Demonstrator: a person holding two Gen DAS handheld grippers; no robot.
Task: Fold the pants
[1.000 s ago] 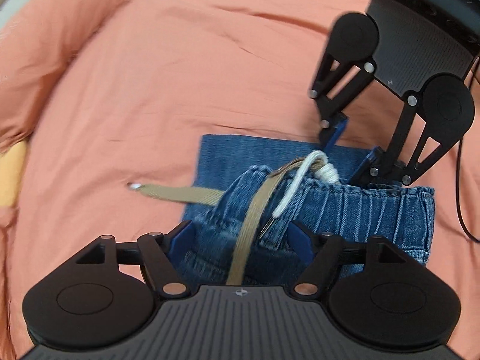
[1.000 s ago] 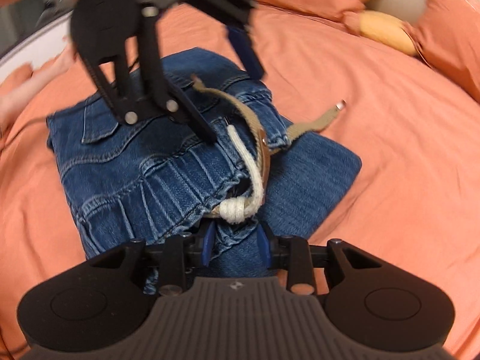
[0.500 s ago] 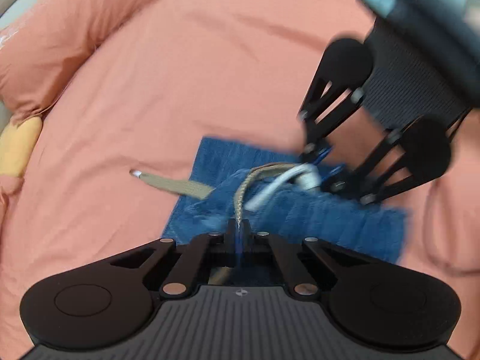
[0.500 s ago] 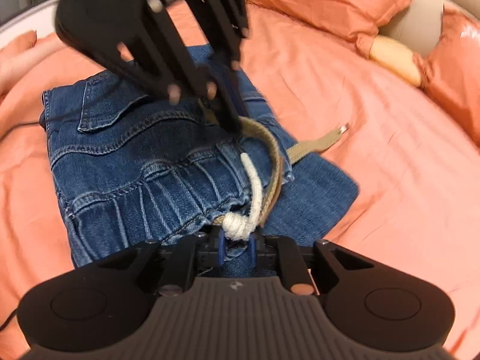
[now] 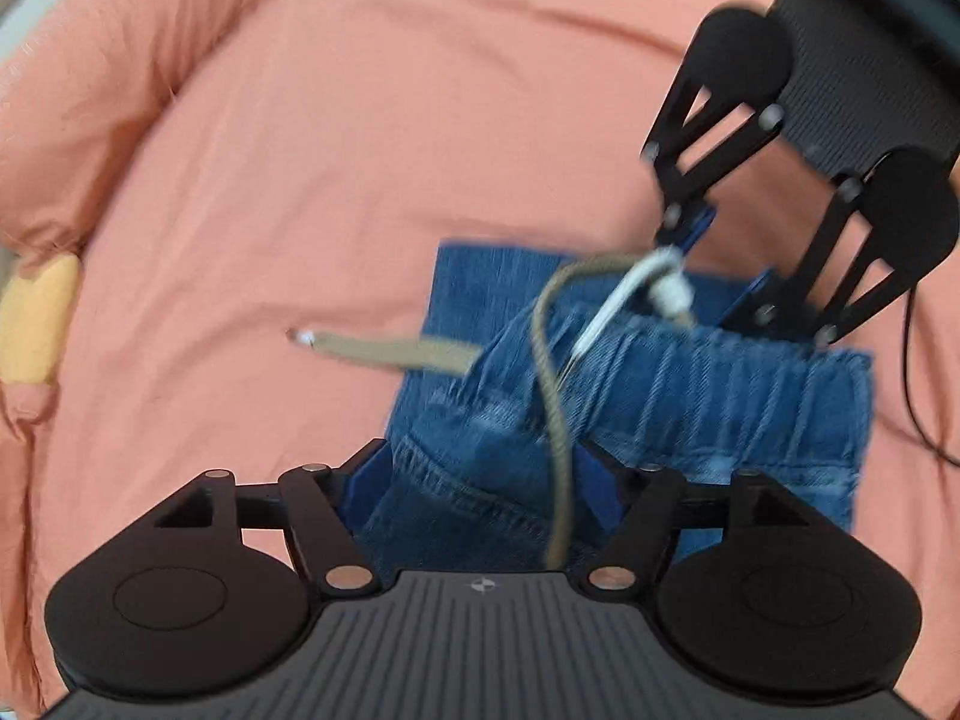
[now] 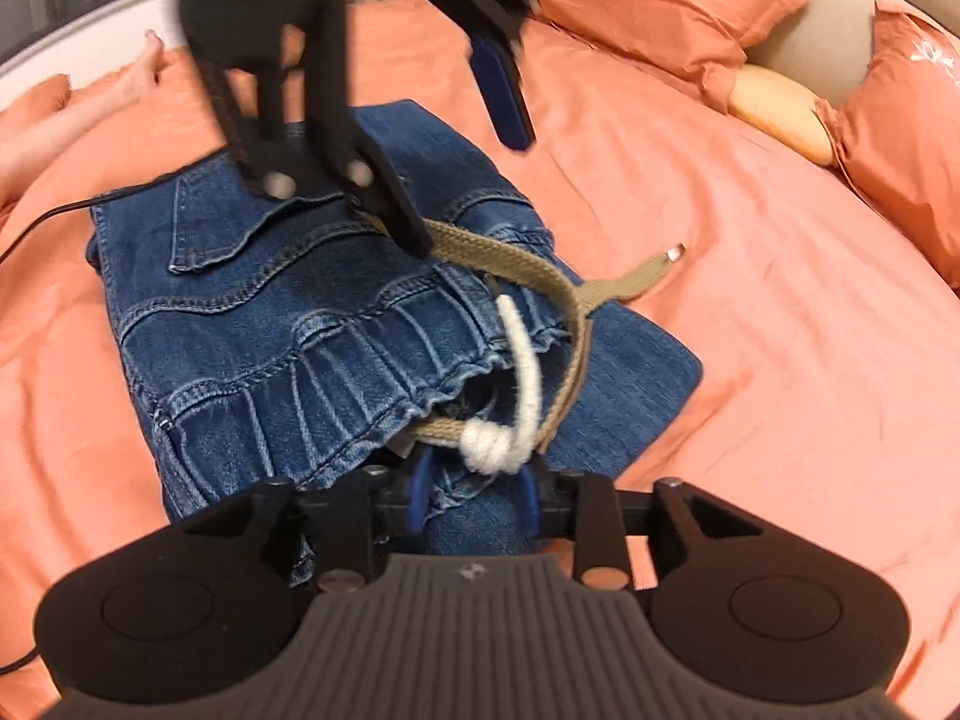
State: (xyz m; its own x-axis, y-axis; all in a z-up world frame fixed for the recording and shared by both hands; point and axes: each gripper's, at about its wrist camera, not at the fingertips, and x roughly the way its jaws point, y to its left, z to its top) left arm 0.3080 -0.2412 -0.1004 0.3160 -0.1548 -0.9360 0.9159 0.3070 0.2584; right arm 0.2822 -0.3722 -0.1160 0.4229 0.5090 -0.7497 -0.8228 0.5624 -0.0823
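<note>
Orange-sheeted bed (image 6: 780, 324), folded jeans (image 6: 252, 324), orange pillows (image 6: 654, 6) lying on it

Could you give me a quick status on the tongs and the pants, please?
Left tongs open over folded jeans. Right tongs open at waistband. Tan belt and white drawstring loose on top.

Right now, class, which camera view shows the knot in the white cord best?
The right wrist view: the white cord's knot sits close, sharp and unobstructed on the jeans. In the left wrist view the same knot is far, small and blurred.
</note>
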